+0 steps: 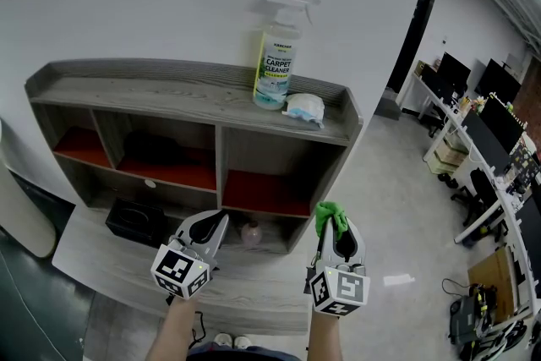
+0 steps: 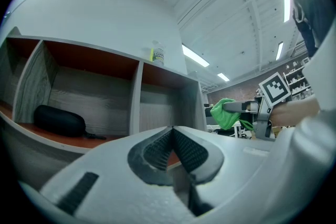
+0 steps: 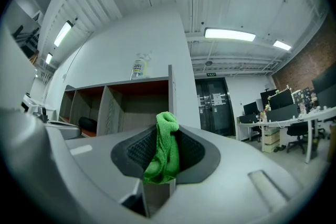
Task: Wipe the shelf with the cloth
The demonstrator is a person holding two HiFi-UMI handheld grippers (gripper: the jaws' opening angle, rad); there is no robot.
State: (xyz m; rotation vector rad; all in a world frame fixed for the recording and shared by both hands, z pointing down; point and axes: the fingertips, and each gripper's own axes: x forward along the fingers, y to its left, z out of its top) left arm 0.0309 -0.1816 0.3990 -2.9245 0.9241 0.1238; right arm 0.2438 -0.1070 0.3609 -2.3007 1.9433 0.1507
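A grey wooden shelf unit [image 1: 194,93] with red-backed cubbies stands against the white wall. My right gripper [image 1: 331,220] is shut on a green cloth [image 1: 330,218], held in front of the unit's lower right corner, apart from it. In the right gripper view the cloth [image 3: 165,149] bunches between the jaws. My left gripper [image 1: 221,221] hangs shut and empty before the bottom ledge; its jaws meet in the left gripper view [image 2: 172,130], where the cloth [image 2: 226,113] shows at right.
A carpet cleaner spray bottle [image 1: 277,55] and a crumpled white mask [image 1: 303,107] rest on the top shelf. A black case [image 1: 135,220] sits on the bottom ledge, a pinkish object [image 1: 250,234] beside it. Office desks with monitors [image 1: 473,123] stand at right.
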